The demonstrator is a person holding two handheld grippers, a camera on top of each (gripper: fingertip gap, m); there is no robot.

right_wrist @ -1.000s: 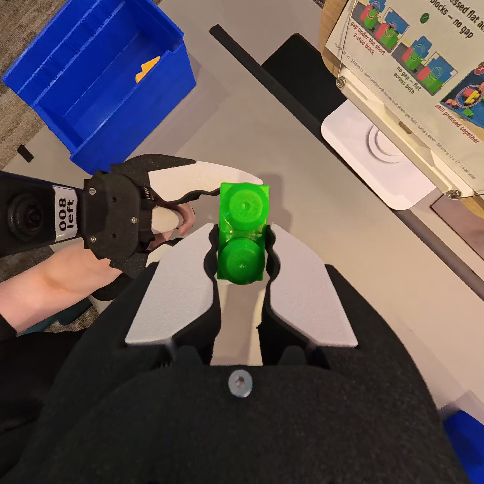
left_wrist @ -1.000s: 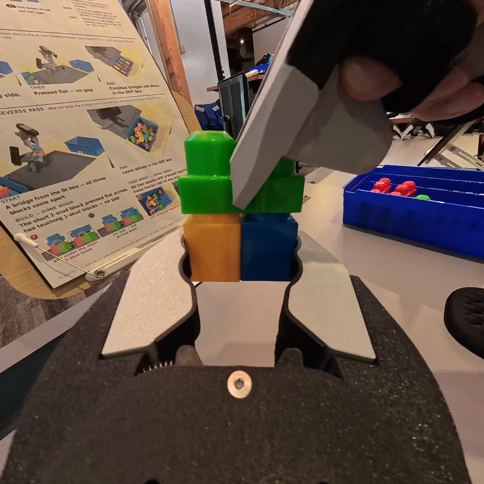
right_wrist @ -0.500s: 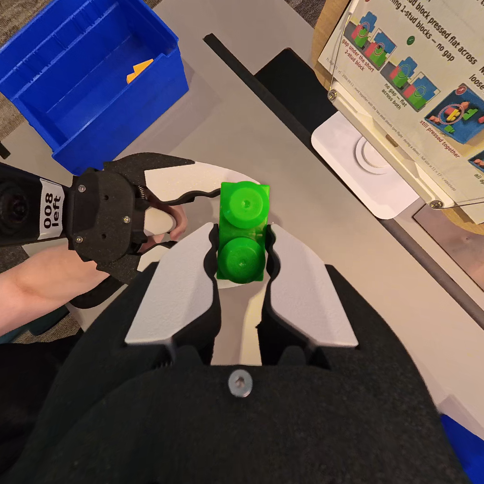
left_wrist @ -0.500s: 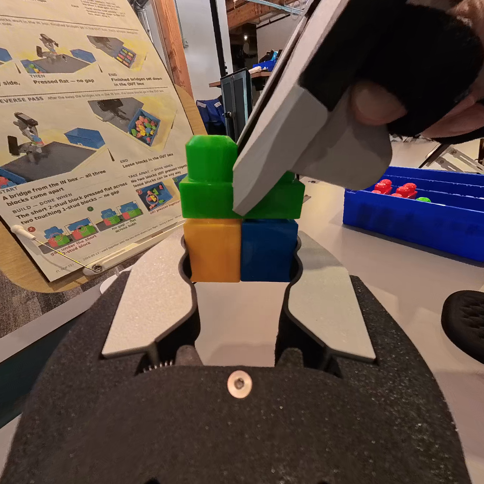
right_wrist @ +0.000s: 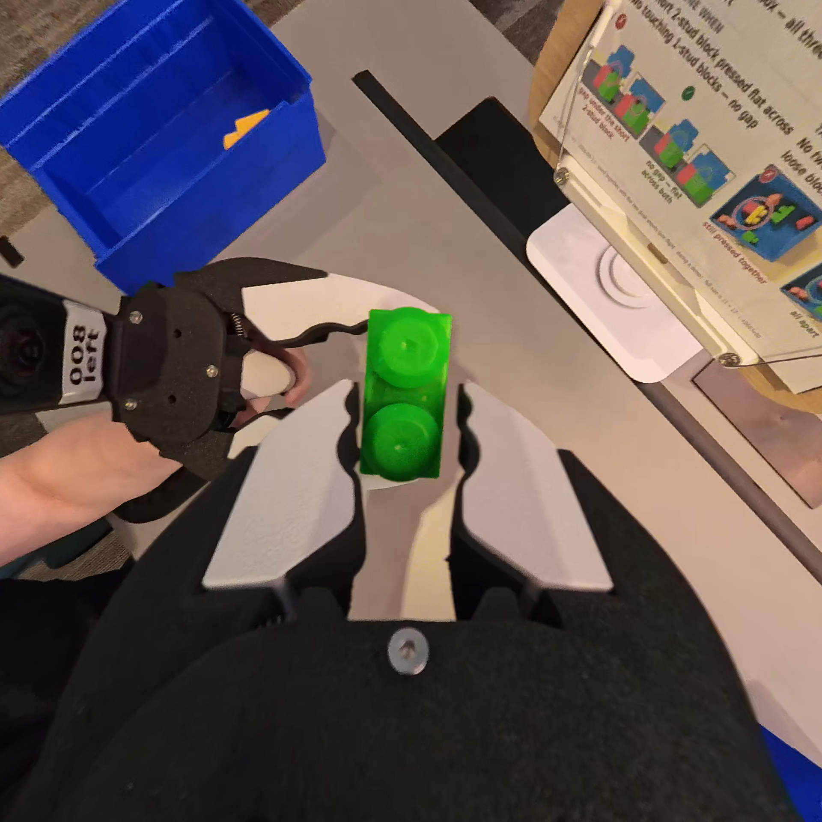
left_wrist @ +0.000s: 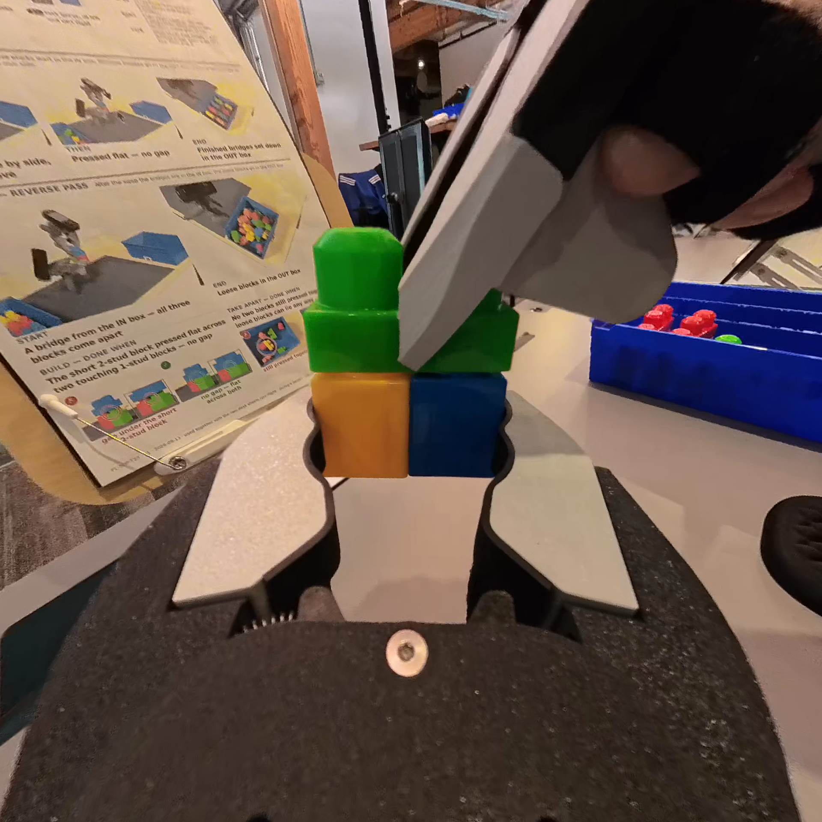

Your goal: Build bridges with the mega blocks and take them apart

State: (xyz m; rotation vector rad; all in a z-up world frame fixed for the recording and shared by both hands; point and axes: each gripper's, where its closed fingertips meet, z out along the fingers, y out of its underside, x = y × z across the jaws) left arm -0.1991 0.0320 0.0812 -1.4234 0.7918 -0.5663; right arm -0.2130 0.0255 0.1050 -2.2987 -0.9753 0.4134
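Note:
A green two-stud block (left_wrist: 351, 311) sits pressed across a yellow block (left_wrist: 362, 422) and a blue block (left_wrist: 453, 422) that stand side by side. My left gripper (left_wrist: 409, 427) is shut on the yellow and blue pair from both sides. My right gripper (right_wrist: 404, 400) comes down from above. It straddles the green block (right_wrist: 404, 391) with its jaws slightly apart, just off the block's long sides. One of its fingers (left_wrist: 445, 289) covers the green block's right stud in the left wrist view. The left gripper's upper finger (right_wrist: 311, 298) shows beside the green block.
A blue bin (left_wrist: 689, 378) at the right holds red and green blocks. Another blue bin (right_wrist: 155, 133), far left, holds an orange piece (right_wrist: 244, 129). An instruction board (left_wrist: 133, 222) stands behind on a white base (right_wrist: 600, 289). A black round pad (left_wrist: 796, 547) lies at the right. My two grippers' fingertips are within a few centimetres of each other.
My right gripper's jaws have widened a little and come off the green block's sides. The left gripper still clamps the two lower blocks; the stack has not moved.

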